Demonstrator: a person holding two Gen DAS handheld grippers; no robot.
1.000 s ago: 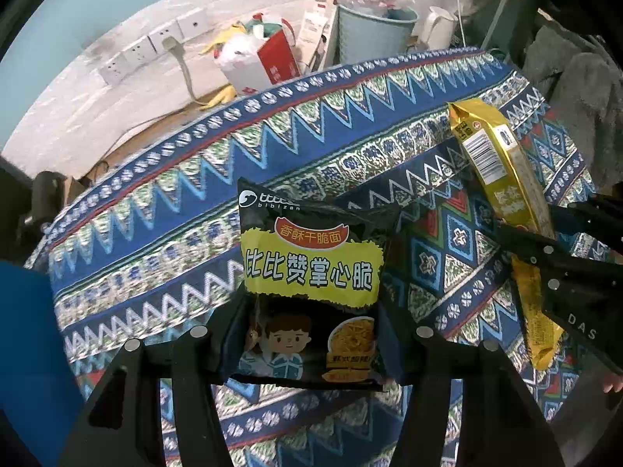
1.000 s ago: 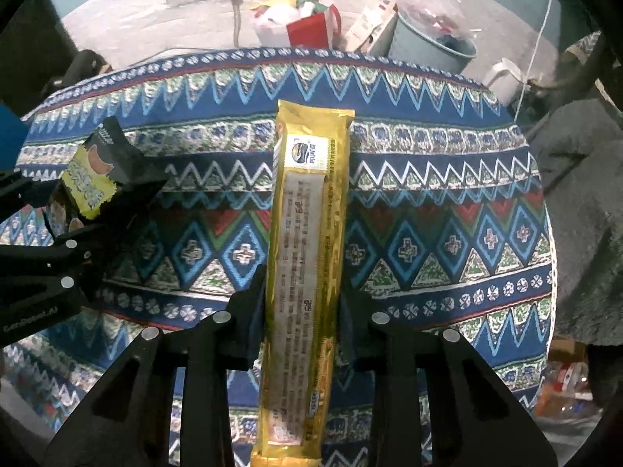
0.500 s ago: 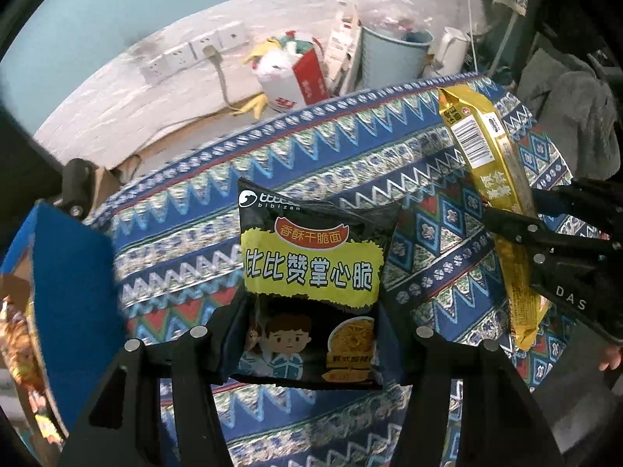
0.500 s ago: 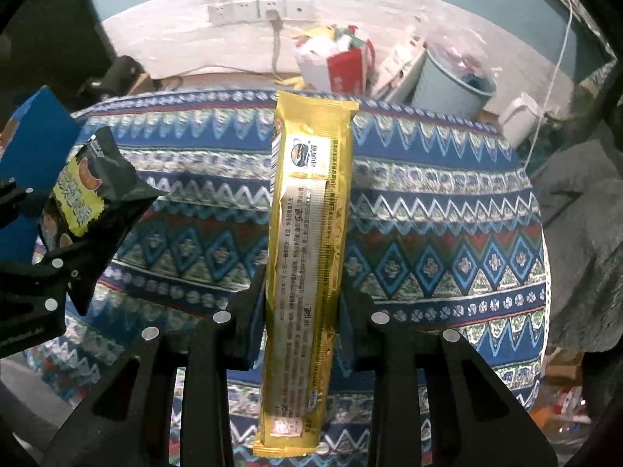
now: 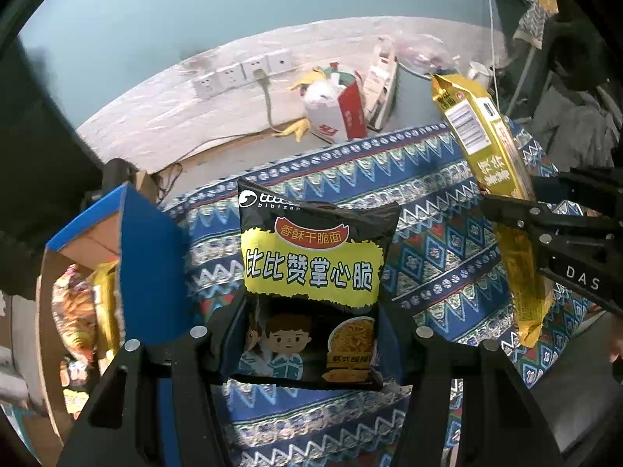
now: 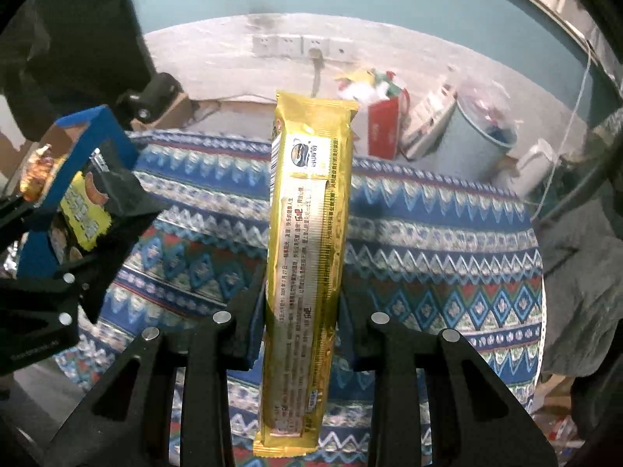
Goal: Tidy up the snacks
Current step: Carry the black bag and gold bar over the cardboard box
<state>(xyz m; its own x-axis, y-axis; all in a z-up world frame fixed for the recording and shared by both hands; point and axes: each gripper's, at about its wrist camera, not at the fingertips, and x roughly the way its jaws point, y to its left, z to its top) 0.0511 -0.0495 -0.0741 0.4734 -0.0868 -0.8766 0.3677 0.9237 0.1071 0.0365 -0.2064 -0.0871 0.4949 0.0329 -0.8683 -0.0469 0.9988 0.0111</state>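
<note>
My left gripper is shut on a black and yellow noodle snack bag, held upright above the patterned cloth. My right gripper is shut on a long gold cracker pack, held upright. The gold pack also shows at the right of the left wrist view, and the noodle bag at the left of the right wrist view. A blue cardboard box with several snacks inside stands at the left, close beside the noodle bag.
The blue, red and white patterned cloth covers the table. On the floor behind are a red and white bag, a pale bin, a white kettle and wall sockets. Grey fabric lies at the right.
Both grippers have lifted and swung left with their snacks. The blue box has come into view at the left and now sits close beside the noodle bag.
</note>
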